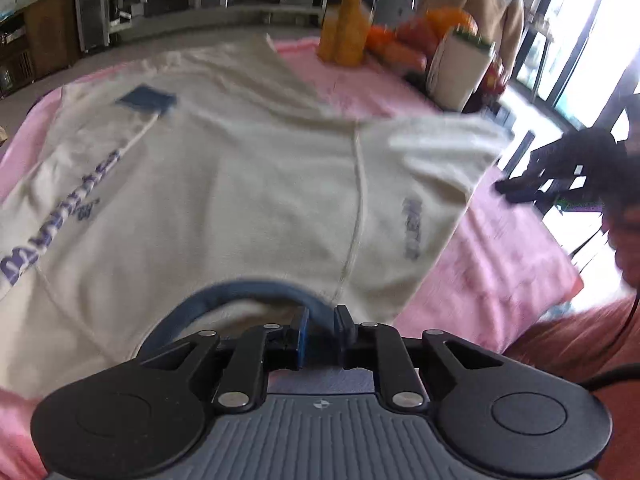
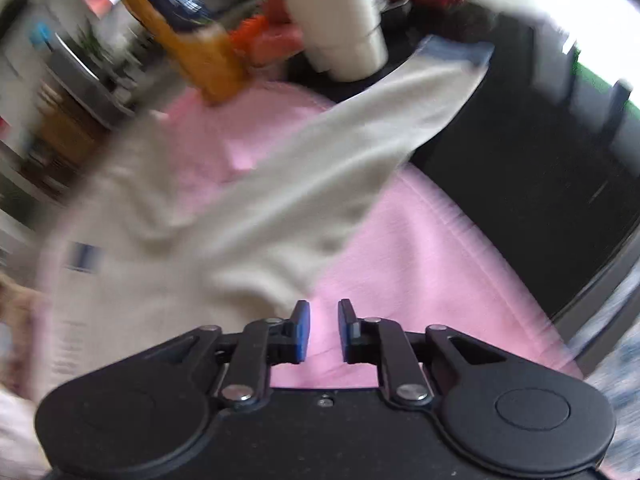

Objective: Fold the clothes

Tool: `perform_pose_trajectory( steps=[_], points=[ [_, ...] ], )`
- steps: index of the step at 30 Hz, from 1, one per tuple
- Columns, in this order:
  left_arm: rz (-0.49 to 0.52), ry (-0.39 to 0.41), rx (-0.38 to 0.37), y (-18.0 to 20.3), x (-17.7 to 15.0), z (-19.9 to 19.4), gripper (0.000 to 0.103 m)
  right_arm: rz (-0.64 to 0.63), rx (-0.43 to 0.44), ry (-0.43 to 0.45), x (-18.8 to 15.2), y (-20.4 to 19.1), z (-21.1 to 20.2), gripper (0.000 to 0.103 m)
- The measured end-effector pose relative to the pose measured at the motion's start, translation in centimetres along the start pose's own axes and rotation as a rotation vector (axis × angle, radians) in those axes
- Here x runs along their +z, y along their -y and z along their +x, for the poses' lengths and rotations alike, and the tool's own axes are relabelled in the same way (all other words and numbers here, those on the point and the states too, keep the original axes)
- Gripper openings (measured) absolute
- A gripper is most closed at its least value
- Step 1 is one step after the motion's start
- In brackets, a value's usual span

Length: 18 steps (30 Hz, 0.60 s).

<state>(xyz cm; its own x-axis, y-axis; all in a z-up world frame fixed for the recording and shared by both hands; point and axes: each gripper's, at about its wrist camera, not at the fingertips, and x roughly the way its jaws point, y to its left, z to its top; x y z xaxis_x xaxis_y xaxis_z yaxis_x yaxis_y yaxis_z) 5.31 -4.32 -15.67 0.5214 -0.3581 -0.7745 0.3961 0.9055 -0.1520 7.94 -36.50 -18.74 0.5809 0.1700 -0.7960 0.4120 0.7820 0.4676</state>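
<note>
Cream shirt (image 1: pixel 224 168) lies spread across the pink cloth (image 1: pixel 492 264) covering the table, one sleeve (image 2: pixel 360 132) reaching toward the far edge by a white cup (image 2: pixel 340 28). The left gripper (image 1: pixel 320 332) pinches the shirt's blue collar (image 1: pixel 248 292) at the near edge. The right gripper (image 2: pixel 323 330) hangs slightly parted over bare cloth, holding nothing.

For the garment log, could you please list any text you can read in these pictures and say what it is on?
Shirt, chest print: large blue lettering, too blurred to read.
Under it, a small mark: possibly "68", uncertain.
Sleeve: short dark print, too blurred to read.
Blue patch: no legible text.
Right wrist view: nothing readable.
</note>
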Motion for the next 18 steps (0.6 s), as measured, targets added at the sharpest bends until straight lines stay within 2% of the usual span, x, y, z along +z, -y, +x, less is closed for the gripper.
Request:
perform_pose_trajectory(
  steps=[2, 6, 9, 11, 14, 16, 18],
  points=[
    [-0.001, 0.018, 0.002, 0.8, 0.7, 0.4, 0.016, 0.049, 0.120, -0.057, -0.5, -0.3, 0.6, 0.017],
    [0.015, 0.014, 0.010, 1.7, 1.1, 1.4, 0.015, 0.028, 0.225, -0.177, -1.3, -3.1, 3.3, 0.017],
    [0.036, 0.003, 0.025, 1.4, 0.7, 0.6, 0.014, -0.015, 0.239, -0.218, -1.6, -4.6, 4.1, 0.020],
    [0.050, -0.005, 0.035, 1.2, 0.5, 0.1, 0.016, -0.041, 0.199, -0.249, -2.3, -5.3, 4.5, 0.023],
    [0.071, -0.017, 0.050, 0.9, 0.2, -0.6, 0.016, -0.119, 0.155, -0.271, -2.7, -6.0, 5.0, 0.022],
    [0.085, -0.025, 0.060, 0.7, -0.1, -1.1, 0.022, -0.180, 0.118, -0.286, -3.2, -6.6, 4.3, 0.022],
    [0.100, -0.033, 0.070, 0.6, -0.3, -1.6, 0.022, -0.231, 0.105, -0.236, -3.2, -7.3, 2.7, 0.022]
  ],
)
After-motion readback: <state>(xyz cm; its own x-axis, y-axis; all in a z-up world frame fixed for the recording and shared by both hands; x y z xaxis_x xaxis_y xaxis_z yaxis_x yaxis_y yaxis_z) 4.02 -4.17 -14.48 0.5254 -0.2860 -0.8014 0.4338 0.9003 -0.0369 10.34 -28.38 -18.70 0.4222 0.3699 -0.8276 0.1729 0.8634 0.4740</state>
